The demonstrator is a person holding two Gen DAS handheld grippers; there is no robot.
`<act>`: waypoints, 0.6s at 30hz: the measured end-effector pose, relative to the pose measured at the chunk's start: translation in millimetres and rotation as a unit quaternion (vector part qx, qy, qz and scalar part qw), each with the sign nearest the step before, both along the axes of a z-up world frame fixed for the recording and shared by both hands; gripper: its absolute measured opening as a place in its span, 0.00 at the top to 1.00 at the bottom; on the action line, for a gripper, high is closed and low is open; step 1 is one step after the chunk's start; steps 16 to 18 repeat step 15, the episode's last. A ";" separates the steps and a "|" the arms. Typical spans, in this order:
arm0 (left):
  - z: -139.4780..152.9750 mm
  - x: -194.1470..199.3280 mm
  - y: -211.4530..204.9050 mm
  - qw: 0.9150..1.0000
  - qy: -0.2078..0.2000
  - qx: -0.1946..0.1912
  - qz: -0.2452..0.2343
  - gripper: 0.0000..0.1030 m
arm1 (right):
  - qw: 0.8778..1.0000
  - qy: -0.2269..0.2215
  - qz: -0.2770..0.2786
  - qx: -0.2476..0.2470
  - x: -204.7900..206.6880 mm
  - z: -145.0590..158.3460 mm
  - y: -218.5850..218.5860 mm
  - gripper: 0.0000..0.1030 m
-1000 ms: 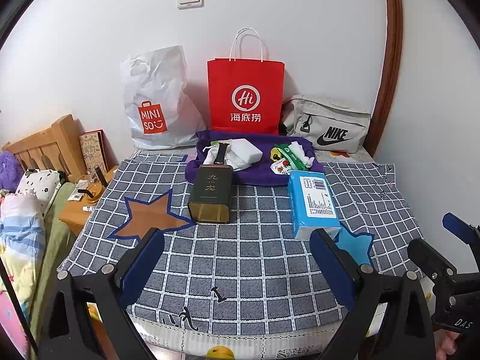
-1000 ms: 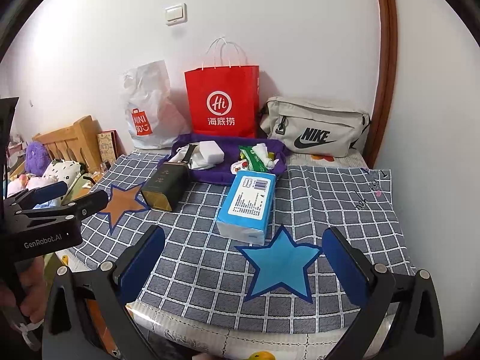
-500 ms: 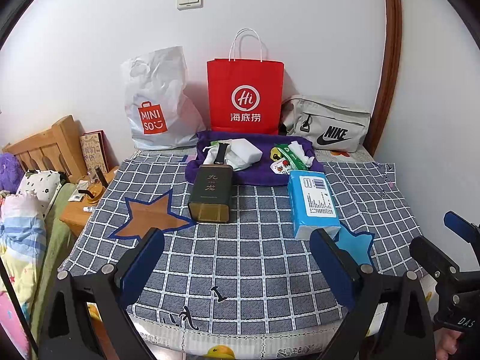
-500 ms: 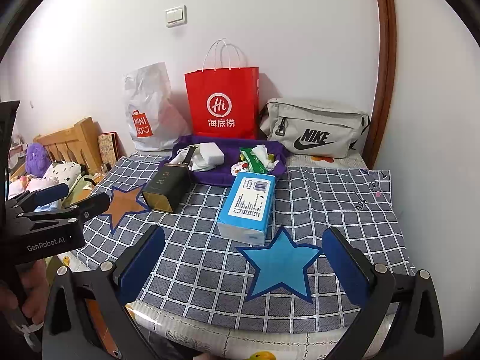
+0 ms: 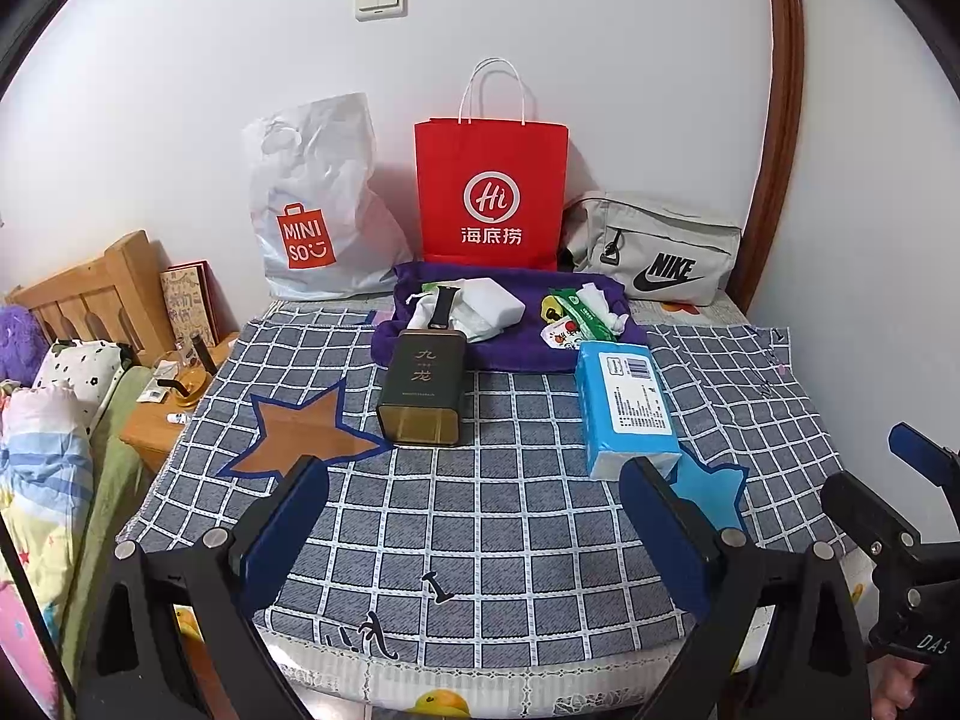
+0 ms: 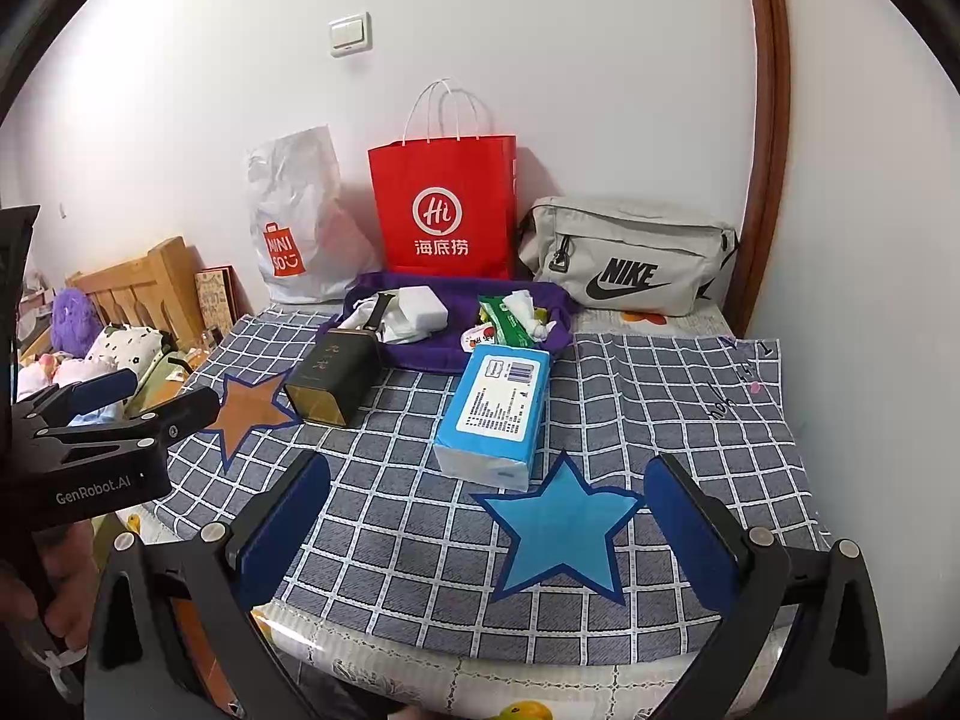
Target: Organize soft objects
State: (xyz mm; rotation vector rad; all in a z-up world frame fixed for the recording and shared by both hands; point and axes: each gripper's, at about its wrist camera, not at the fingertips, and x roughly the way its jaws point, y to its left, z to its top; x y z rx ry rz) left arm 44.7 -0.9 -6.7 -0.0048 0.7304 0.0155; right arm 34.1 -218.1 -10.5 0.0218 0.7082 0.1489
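A blue tissue pack (image 5: 627,405) (image 6: 498,411) lies on the checked cloth, just behind a blue star patch (image 6: 561,531) (image 5: 711,489). A dark green tin (image 5: 423,387) (image 6: 333,375) lies beside a brown star patch (image 5: 303,429) (image 6: 246,408). Behind them a purple cloth tray (image 5: 510,354) (image 6: 456,294) holds white soft items, a watch strap and small packets. My left gripper (image 5: 474,531) hangs open over the cloth's front edge, holding nothing. My right gripper (image 6: 489,531) is open too, near the blue star.
A white plastic bag (image 5: 318,204), a red paper bag (image 5: 492,192) and a grey waist bag (image 5: 657,249) stand against the back wall. To the left are a wooden headboard (image 5: 90,294), a nightstand (image 5: 165,408) and bedding. The wall closes in on the right.
Both grippers have barely shifted; the view is nearly the same. Nothing was taken hold of or let go.
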 end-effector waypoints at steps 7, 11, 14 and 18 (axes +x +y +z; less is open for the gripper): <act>1.2 -0.3 0.6 1.000 0.000 0.000 0.000 0.05 | 1.000 0.000 -0.001 0.000 -1.1 0.3 0.2 0.00; 0.7 -0.5 0.7 1.000 -0.001 0.000 -0.001 0.05 | 1.000 -0.001 0.000 0.000 -2.0 1.5 0.4 0.00; 1.5 1.7 1.5 1.000 -0.001 0.001 0.000 0.05 | 1.000 -0.001 0.001 0.001 -0.5 0.4 0.8 0.00; 0.7 3.9 1.8 1.000 0.000 0.002 0.000 0.05 | 1.000 0.000 0.001 0.002 0.5 -1.4 1.3 0.00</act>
